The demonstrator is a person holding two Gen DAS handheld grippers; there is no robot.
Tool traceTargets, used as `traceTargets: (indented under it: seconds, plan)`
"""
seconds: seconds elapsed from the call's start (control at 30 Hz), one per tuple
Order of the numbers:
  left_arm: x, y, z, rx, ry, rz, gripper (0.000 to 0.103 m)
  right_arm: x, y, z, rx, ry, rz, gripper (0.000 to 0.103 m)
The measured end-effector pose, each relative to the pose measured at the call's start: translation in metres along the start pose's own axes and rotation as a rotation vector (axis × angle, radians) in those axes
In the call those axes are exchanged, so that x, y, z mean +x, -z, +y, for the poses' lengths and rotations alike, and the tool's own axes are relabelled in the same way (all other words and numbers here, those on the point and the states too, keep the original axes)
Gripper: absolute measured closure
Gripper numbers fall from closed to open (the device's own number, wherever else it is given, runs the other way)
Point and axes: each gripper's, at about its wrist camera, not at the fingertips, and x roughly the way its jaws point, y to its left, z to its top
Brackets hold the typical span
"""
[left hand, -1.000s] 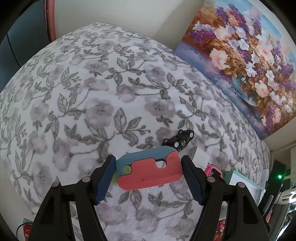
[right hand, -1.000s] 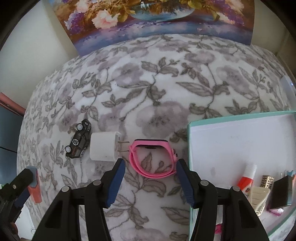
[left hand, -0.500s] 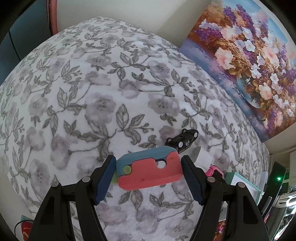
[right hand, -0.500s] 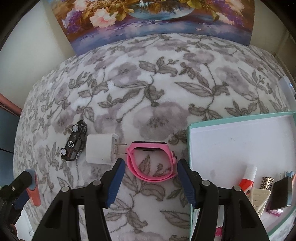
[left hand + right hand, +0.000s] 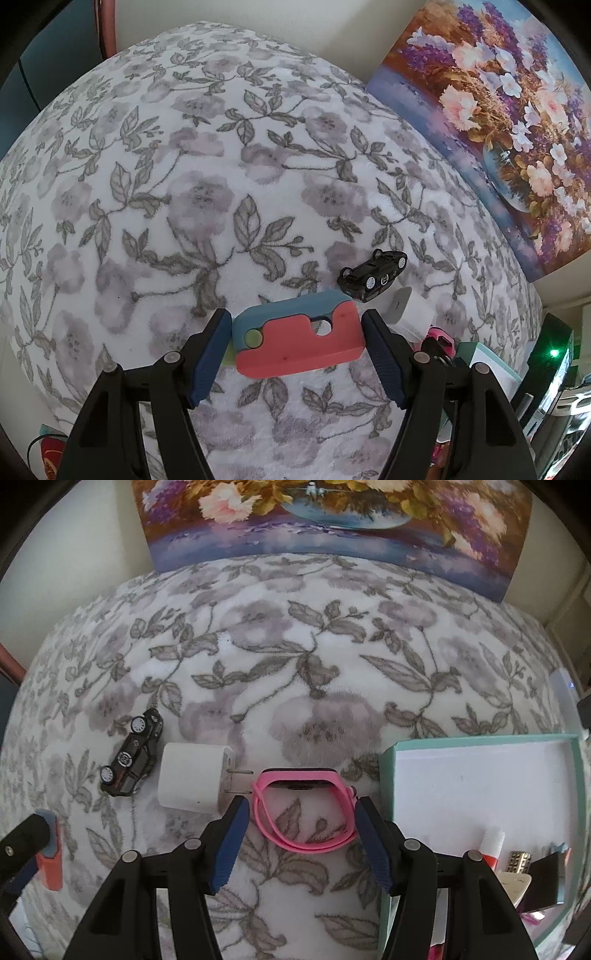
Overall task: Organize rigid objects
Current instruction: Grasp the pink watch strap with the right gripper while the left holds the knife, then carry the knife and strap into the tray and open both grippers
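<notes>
A red and blue block [image 5: 299, 343] is clamped end to end in my left gripper [image 5: 295, 321], just above the flowered blanket [image 5: 203, 184]. The right wrist view shows that block [image 5: 51, 864] at the lower left. My right gripper [image 5: 301, 805] points down with open jaws astride a pink watch [image 5: 303, 843] lying on the blanket. Its right finger is close against the strap and the left one stands a little off it. A white charger [image 5: 192, 779] lies beside the watch, its prongs toward the strap. A black toy car [image 5: 133, 753] lies on its side left of the charger.
A teal box [image 5: 480, 738] with a white floor sits right of the watch, holding a glue tube [image 5: 493, 843], a black item [image 5: 546, 878] and a gold piece [image 5: 519, 860]. A flower painting [image 5: 332, 524] leans on the wall behind the blanket.
The right gripper's jaws have spread a little around the pink watch, which has stayed on the blanket. The left gripper keeps its hold on the block and has barely shifted.
</notes>
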Motion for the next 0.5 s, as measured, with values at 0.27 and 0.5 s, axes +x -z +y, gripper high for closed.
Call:
traceTargets:
  seconds: [0.27, 0.5]
  plan:
    - [0.0006, -0.0009, 0.0008, -0.004, 0.001, 0.002, 0.029, 0.0036, 0.0014, 0.0104, -0.072, 0.084, -0.027, 0.040]
    - [-0.0015, -0.0017, 0.0004, -0.001, 0.009, 0.001, 0.029, 0.0021, 0.0009, 0.0044, -0.049, 0.045, -0.032, 0.042]
